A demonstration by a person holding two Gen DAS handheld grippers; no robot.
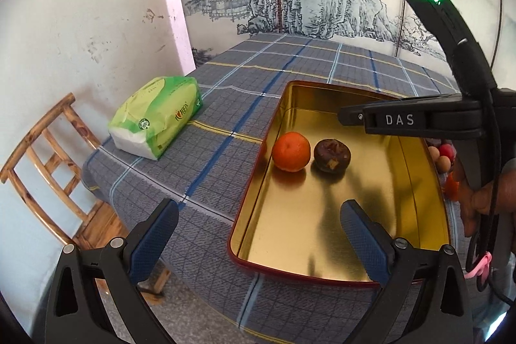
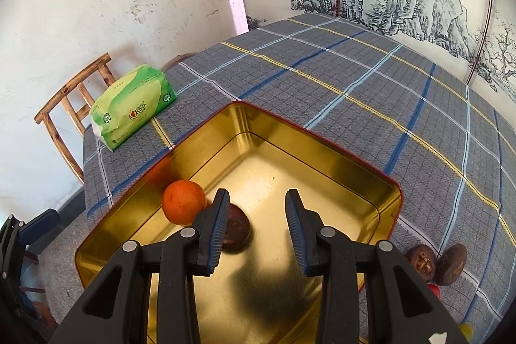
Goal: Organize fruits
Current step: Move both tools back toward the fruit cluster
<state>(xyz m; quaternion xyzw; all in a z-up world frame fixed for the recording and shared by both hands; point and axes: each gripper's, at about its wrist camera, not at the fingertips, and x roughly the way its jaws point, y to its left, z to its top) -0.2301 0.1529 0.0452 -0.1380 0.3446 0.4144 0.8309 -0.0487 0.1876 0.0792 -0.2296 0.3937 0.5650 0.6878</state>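
Note:
A gold tin tray with a red rim (image 1: 416, 234) (image 2: 309, 147) lies on the checked tablecloth. In it sit an orange (image 1: 291, 151) (image 2: 183, 201) and a dark brown-purple fruit (image 1: 332, 156) (image 2: 238, 228), side by side. My left gripper (image 1: 258, 231) is open and empty, over the tray's near left edge. My right gripper (image 2: 256, 221) is open and empty above the tray, its left finger (image 2: 215, 224) just in front of the dark fruit. The right gripper also shows from the side in the left wrist view (image 1: 351, 116). More fruits lie outside the tray at the right: two dark ones (image 2: 435, 260) and small red and tan ones (image 1: 443, 155).
A green tissue pack (image 1: 158, 116) (image 2: 132, 107) lies at the table's left edge. A wooden chair (image 1: 48, 163) (image 2: 71, 105) stands beside the table against the white wall. A landscape mural covers the back wall. The cloth (image 2: 371, 79) stretches behind the tray.

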